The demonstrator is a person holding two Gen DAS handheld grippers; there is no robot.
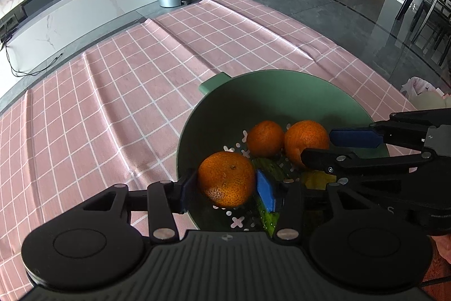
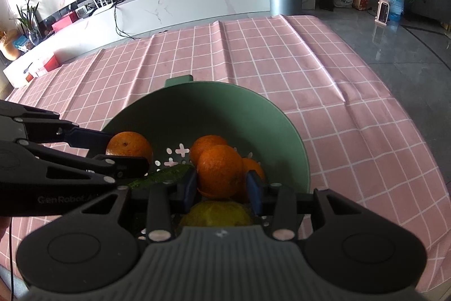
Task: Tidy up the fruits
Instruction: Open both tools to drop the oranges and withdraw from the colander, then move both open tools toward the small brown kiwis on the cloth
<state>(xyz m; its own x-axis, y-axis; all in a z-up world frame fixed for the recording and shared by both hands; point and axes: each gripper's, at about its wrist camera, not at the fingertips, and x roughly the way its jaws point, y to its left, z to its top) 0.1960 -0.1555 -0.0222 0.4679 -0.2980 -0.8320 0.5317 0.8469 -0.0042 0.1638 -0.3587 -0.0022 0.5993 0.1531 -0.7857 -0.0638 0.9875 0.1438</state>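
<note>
Left gripper [image 1: 225,182]: jaws astride an orange [image 1: 226,179], pads apparently off it.
Right gripper [image 2: 221,186]: clamped on another orange [image 2: 220,174].
Colander [image 1: 282,92]: green, on pink checked tablecloth [image 1: 112,103].

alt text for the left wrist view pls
The left gripper brackets an orange inside a green colander on a pink checked cloth. Two more oranges lie deeper in, and the right gripper reaches in from the right.
</note>
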